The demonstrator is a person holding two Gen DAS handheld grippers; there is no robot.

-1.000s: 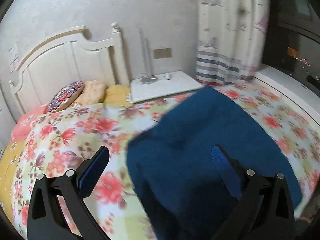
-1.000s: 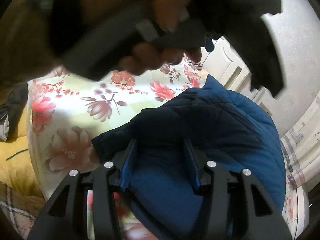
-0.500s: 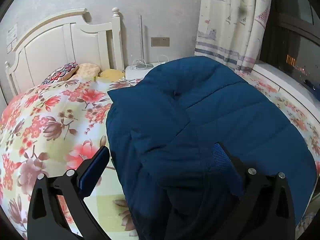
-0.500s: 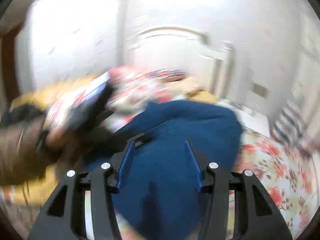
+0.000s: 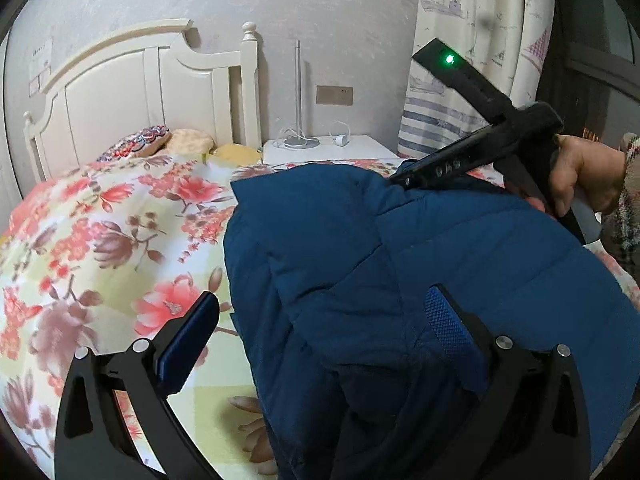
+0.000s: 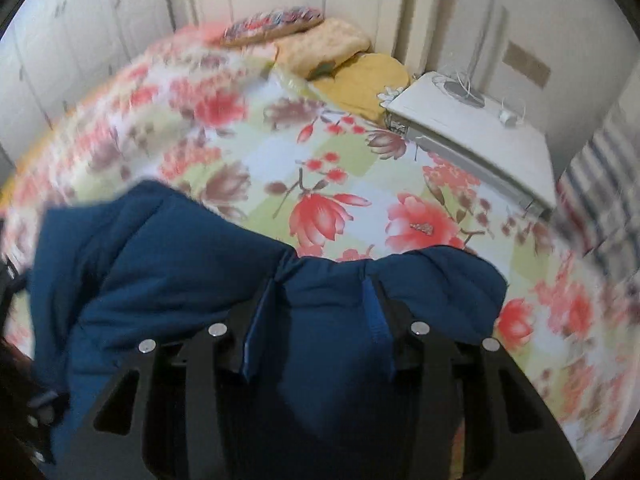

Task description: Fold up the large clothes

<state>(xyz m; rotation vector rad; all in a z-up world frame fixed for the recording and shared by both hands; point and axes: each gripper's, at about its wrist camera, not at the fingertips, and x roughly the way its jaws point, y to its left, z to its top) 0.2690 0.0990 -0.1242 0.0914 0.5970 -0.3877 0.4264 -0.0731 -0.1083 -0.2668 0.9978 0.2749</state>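
Observation:
A dark blue padded jacket (image 5: 392, 280) lies bunched on the floral bedspread (image 5: 100, 240). My left gripper (image 5: 320, 332) is wide open; its right finger rests over the jacket, its left finger over the bedspread. My right gripper (image 6: 316, 304) has its fingers closed on a thick fold of the jacket (image 6: 168, 264) at its far edge. In the left wrist view the right gripper (image 5: 400, 178) shows at the jacket's far side, held by a hand.
A white headboard (image 5: 132, 80) and pillows (image 5: 160, 144) stand at the bed's head. A white nightstand (image 5: 332, 150) with a lamp base and cables is beside it. A striped curtain (image 5: 460, 92) hangs at right.
The right gripper swung round to the jacket's far edge and now faces the headboard. The jacket has been pulled flatter across the bed. The left gripper stayed open.

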